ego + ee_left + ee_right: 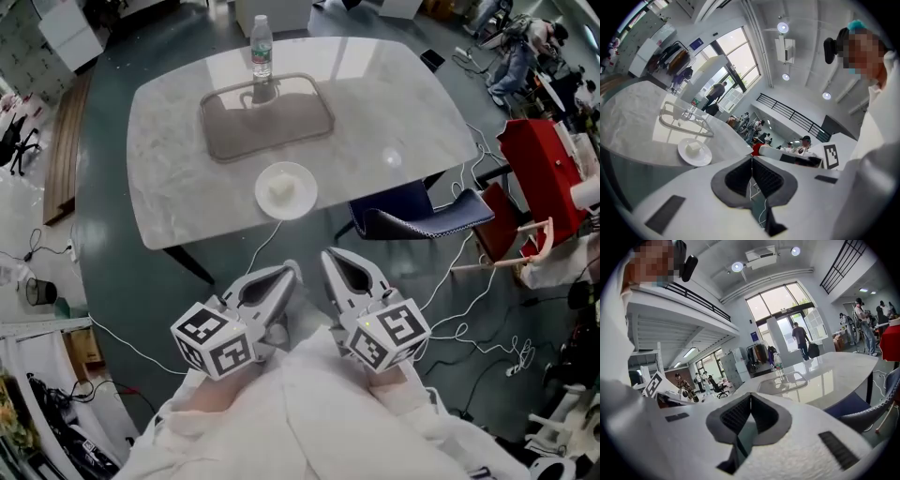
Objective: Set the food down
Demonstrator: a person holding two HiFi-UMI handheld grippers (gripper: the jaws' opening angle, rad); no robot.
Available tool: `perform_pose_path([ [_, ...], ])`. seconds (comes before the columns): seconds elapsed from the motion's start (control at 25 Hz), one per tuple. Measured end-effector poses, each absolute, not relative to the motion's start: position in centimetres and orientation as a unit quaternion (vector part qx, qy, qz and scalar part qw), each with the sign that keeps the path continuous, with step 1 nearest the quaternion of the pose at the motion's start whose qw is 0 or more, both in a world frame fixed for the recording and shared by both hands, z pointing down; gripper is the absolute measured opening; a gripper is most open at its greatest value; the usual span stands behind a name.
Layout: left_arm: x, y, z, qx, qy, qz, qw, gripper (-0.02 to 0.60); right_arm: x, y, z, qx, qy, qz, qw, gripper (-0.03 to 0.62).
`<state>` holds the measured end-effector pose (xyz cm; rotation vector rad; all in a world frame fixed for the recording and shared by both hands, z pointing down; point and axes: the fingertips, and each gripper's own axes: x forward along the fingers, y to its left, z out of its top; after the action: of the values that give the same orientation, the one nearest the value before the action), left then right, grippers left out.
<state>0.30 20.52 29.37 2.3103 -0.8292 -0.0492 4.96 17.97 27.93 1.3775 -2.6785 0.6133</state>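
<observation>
A pale piece of food (281, 190) (694, 146) lies on a small white plate (302, 202) (704, 159) near the front edge of the marble table (178, 159). My left gripper (290, 273) (751, 159) is held below the table edge, close to my body, its jaws shut with nothing between them. My right gripper (329, 256) (750, 397) sits beside it, also shut and empty. Both tips point toward the plate but stay well short of it.
A grey tray (267, 117) (787, 380) lies in the table's middle, with a water bottle (262, 52) (777, 361) standing at its far edge. A blue chair (422, 216) is tucked in at the right. Cables run over the floor. A red cabinet (539, 159) stands far right.
</observation>
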Motion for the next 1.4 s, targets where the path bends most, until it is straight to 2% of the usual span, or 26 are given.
perform_pose_path([
  [0.68,2.3,5.1,29.8,0.867,-0.347,-0.025,0.358,0.018,6.1,2.3,28.7,0.384,-0.890,0.238,0.055,0.002],
  [1.4,2.4,2.3,31.9,0.844,-0.361,0.003,0.397,0.018,6.7,-0.6,32.1,0.374,-0.876,0.291,0.087,0.002],
])
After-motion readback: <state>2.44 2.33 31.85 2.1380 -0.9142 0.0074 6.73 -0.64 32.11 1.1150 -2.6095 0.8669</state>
